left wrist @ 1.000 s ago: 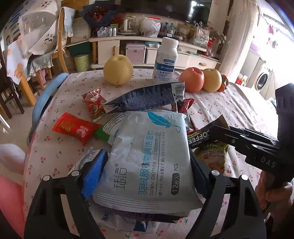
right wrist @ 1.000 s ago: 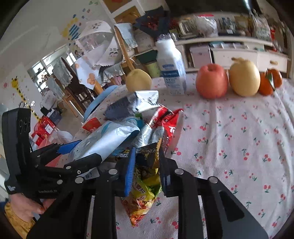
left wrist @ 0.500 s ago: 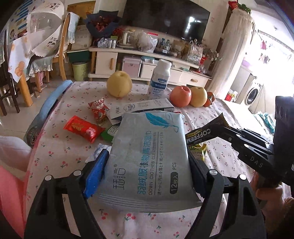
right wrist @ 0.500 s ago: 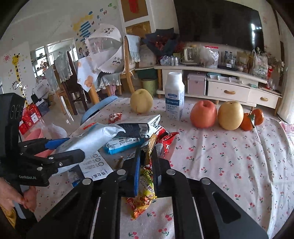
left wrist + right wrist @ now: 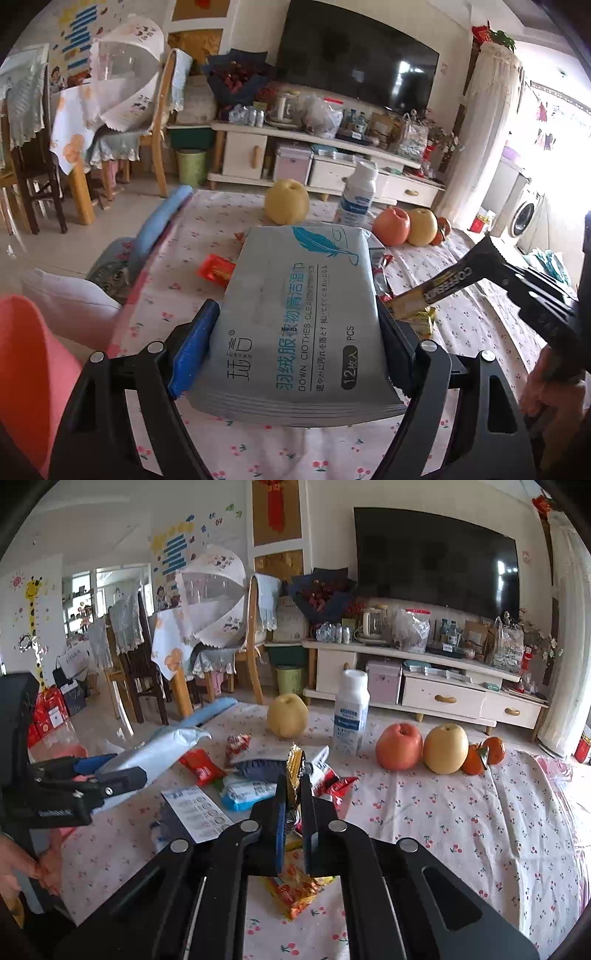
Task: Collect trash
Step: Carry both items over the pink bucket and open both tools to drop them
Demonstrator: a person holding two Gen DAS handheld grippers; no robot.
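My left gripper (image 5: 295, 332) is shut on a grey wet-wipes pack (image 5: 303, 314) with a blue feather, held above the table's near left edge; it also shows in the right wrist view (image 5: 155, 753). My right gripper (image 5: 293, 794) is shut on a black-and-gold coffee sachet (image 5: 294, 771), lifted above the table; the sachet shows in the left wrist view (image 5: 443, 284). More wrappers lie on the cherry-print tablecloth (image 5: 443, 830): a red packet (image 5: 201, 764), a blue-white pack (image 5: 243, 790), a yellow snack bag (image 5: 299, 890) and a printed leaflet (image 5: 195, 818).
A yellow pear (image 5: 287, 715), a white bottle (image 5: 351, 712), a red apple (image 5: 399, 746), another pear (image 5: 445, 748) and tangerines (image 5: 484, 755) stand at the table's far side. A pink bin (image 5: 26, 369) with a white liner sits at the left, below the table.
Both grippers have risen and pulled back from the pile, each carrying its item. The wipes pack has moved left towards the pink bin. The view has tilted up.
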